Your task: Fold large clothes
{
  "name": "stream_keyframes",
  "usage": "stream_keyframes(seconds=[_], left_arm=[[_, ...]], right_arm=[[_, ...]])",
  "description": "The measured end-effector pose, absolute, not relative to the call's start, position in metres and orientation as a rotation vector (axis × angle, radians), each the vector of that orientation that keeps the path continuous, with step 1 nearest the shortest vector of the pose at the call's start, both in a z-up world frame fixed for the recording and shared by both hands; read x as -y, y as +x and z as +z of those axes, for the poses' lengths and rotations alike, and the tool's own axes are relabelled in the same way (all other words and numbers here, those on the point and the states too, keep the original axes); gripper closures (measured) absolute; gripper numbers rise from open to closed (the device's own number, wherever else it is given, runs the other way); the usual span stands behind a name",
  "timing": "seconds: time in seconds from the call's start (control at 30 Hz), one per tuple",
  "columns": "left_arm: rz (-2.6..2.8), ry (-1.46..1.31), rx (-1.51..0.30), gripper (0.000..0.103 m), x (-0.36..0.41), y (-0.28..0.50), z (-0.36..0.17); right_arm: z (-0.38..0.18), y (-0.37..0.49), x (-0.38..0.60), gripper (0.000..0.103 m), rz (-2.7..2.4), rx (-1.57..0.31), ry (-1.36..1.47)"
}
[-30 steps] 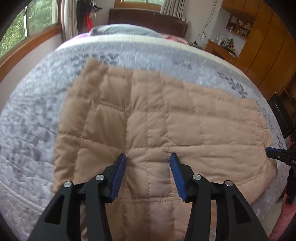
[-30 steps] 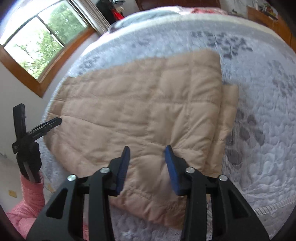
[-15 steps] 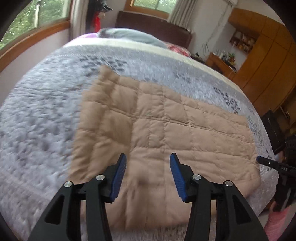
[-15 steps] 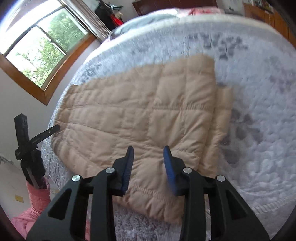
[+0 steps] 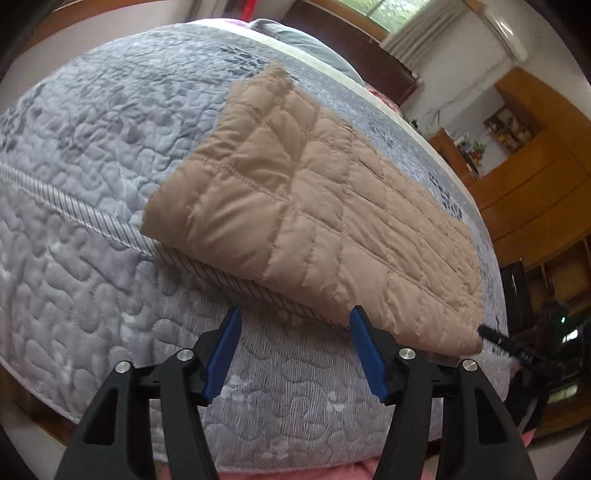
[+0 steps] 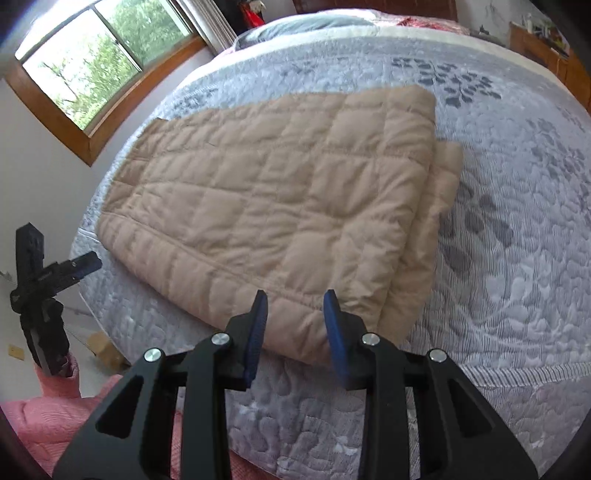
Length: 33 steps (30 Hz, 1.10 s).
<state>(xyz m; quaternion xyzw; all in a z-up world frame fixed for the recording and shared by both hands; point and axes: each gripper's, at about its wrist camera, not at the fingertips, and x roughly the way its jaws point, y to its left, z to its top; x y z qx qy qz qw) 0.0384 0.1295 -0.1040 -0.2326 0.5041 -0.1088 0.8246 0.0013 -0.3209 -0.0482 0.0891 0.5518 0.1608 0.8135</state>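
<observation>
While the folded tan quilted coat (image 6: 280, 206) lies along the bed's (image 6: 517, 258) near edge, the left hand-held gripper (image 5: 295, 325) and right hand-held gripper (image 6: 295, 306) hover spread, empty, just off that edge.

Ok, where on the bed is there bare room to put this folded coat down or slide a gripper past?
Bare bedspread lies right of the folded tan coat, and more lies between the coat and the pillow. In the left wrist view bare quilt also lies left of the coat. It is tight at the near edge: the coat overhangs the corded seam.
</observation>
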Motion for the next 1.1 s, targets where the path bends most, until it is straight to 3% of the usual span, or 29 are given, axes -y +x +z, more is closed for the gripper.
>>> stream_keyframes(seconds=[0.1, 0.23, 0.47, 0.7, 0.77, 0.93, 1.0, 1.1], left_arm=[[-0.225, -0.531, -1.044, 0.038, -0.128, 0.044, -0.110], [-0.183, -0.582, -1.048, 0.036, -0.134, 0.059, -0.120], [-0.179, -0.787, -1.050, 0.033, -0.159, 0.069, -0.146], [-0.144, -0.984, -0.931, 0.034, -0.197, 0.067, -0.156], [-0.123, -0.995, -0.904, 0.037, -0.205, 0.071, -0.156], [-0.113, -0.981, -0.931, 0.073, -0.203, 0.086, -0.164], [-0.119, -0.992, -0.923, 0.080, -0.202, 0.088, -0.168], [-0.119, -1.023, -0.928, 0.083, -0.203, 0.082, -0.177]], right_arm=[[-0.057, 0.002, 0.325, 0.077, 0.345, -1.191, 0.208], [-0.078, 0.007, 0.330, 0.088, 0.330, -1.219, 0.236], [-0.086, 0.009, 0.335, 0.089, 0.343, -1.227, 0.275], [-0.085, 0.013, 0.336, 0.089, 0.345, -1.248, 0.277], [-0.085, 0.015, 0.337, 0.089, 0.348, -1.256, 0.290], [-0.085, 0.019, 0.343, 0.090, 0.349, -1.274, 0.298], [-0.085, 0.021, 0.343, 0.090, 0.347, -1.280, 0.288], [-0.085, 0.025, 0.342, 0.090, 0.345, -1.287, 0.276]])
